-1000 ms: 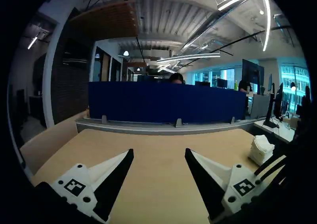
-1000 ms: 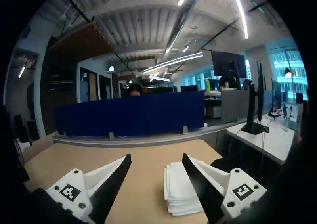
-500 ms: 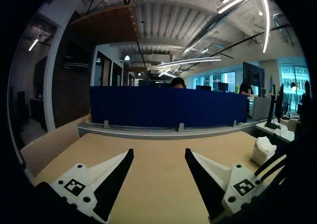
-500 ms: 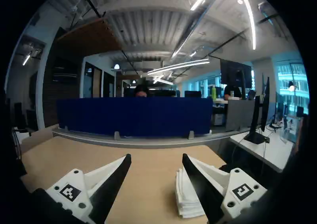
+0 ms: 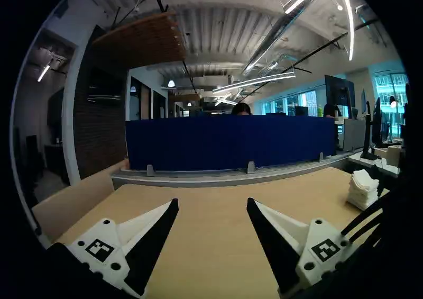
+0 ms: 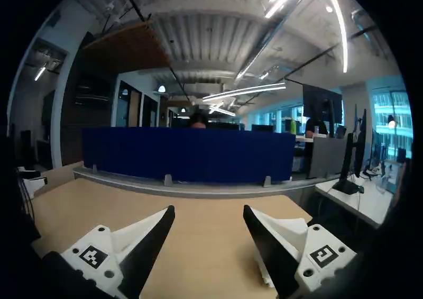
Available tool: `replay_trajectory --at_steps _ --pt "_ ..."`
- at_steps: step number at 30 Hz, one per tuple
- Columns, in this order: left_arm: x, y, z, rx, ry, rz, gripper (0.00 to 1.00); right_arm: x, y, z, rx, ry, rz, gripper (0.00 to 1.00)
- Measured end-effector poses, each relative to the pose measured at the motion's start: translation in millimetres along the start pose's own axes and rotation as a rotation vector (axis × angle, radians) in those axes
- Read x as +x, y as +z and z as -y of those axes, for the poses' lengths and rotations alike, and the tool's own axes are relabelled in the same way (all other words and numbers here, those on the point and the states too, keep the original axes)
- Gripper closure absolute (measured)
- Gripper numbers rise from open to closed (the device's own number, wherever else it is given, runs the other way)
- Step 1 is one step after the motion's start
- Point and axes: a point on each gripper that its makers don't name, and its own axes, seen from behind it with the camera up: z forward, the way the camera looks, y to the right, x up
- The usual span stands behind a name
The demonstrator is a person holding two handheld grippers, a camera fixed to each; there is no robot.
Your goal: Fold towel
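We log the left gripper (image 5: 211, 201) with its fingers spread wide and nothing between them, above the light wooden tabletop (image 5: 211, 256). The right gripper (image 6: 208, 208) is likewise spread and holds nothing. The stack of folded white towels (image 5: 364, 189) sits near the table's right edge, well apart from the left gripper. In the right gripper view we see it partly hidden behind the right-hand finger. A dark blue fabric divider panel (image 5: 227, 140) runs along the far edge.

Folded wht towels (image 5: 364, 189), neatly stacked
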Motion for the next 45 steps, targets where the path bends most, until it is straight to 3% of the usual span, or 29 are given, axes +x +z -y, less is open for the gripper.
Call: replay_trajectory --at_steps 11,18,30,38,45 --pt "-8 6.3 19.0 0.042 -0.007 -0.013 0.04 2 4.0 6 0.027 0.103 0.055 0.0" --pt "-20 10.7 20.4 0.049 -0.018 -0.001 0.04 2 9.2 -3 0.008 0.127 0.086 0.0" --pt "-54 26.9 38.4 0.059 -0.02 -0.019 0.04 -2 25.0 16 0.007 0.089 0.074 0.0" --pt "-97 39.7 45.0 0.055 -0.002 -0.023 0.04 -28 38.3 32 0.016 0.088 0.074 0.0" --pt "-111 48.4 51.5 0.056 -0.017 -0.042 0.04 -40 43.5 45 0.027 0.051 0.086 0.0"
